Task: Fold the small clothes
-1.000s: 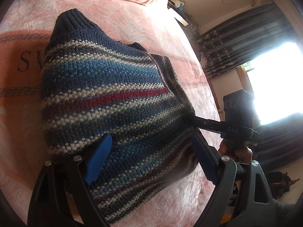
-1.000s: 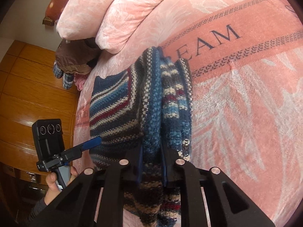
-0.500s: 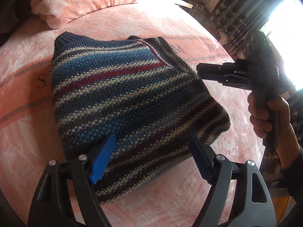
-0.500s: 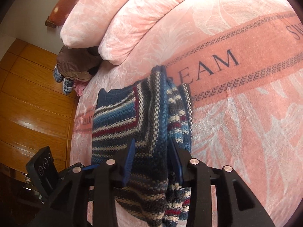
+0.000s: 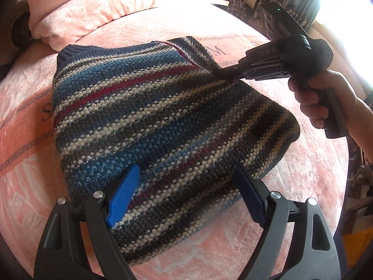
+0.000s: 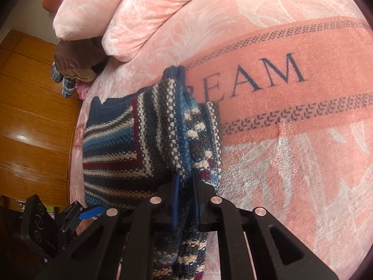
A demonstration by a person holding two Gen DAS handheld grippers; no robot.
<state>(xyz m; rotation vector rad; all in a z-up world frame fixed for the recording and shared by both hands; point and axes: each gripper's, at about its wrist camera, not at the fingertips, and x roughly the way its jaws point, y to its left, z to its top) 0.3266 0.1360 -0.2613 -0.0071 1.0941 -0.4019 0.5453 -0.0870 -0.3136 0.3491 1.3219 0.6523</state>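
My left hand-held gripper point(image 5: 186, 196) hangs spread wide over the near edge of the striped knitted sweater point(image 5: 163, 126), folded on the pink bed blanket point(image 5: 303, 186). My right hand-held gripper point(image 6: 185, 200) pinches a fold at its right side; its fingertips are buried in the knit. The sweater hides part of the blanket's lettering point(image 6: 256, 77).

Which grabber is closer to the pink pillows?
Right. The right gripper pinches the sweater edge nearer the pillows; the left gripper hangs open at the sweater's far end.
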